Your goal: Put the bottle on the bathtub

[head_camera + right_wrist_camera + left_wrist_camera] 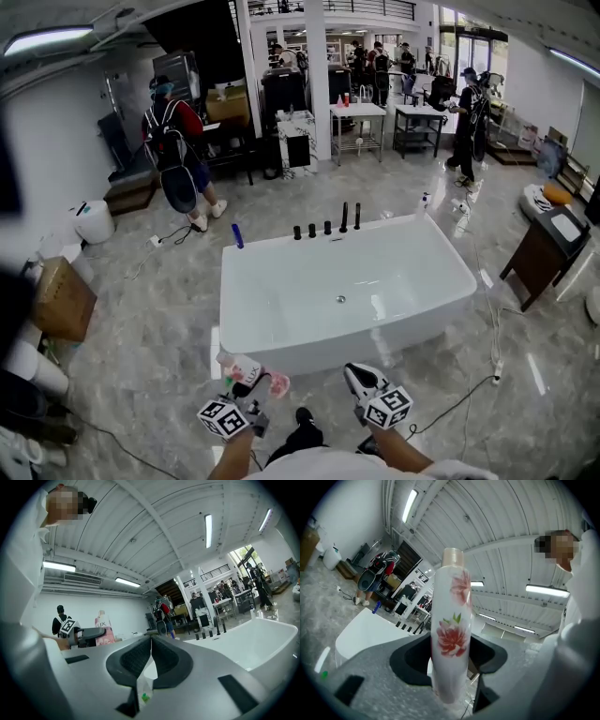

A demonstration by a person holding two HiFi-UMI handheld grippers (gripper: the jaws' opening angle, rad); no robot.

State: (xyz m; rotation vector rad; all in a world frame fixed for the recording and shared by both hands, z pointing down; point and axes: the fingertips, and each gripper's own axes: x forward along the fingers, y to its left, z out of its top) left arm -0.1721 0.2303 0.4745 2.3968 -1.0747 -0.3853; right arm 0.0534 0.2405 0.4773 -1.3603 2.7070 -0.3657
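Bottle point(451, 620) clamped upright between left hand-held gripper point(450, 654) jaws; right hand-held gripper point(151, 649) closed, empty.

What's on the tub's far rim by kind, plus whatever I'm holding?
Black tap fittings: 5
Blue bottle: 1
Small white bottle, far right corner: 1
Floral bottle, held in the left gripper: 1
Total: 8

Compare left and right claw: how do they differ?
The left claw is clamped on the flower-printed bottle; the right claw holds nothing. The left claw's jaws stand apart by the bottle's width; the right claw's jaws meet. Both hover just short of the bathtub, by its near rim.
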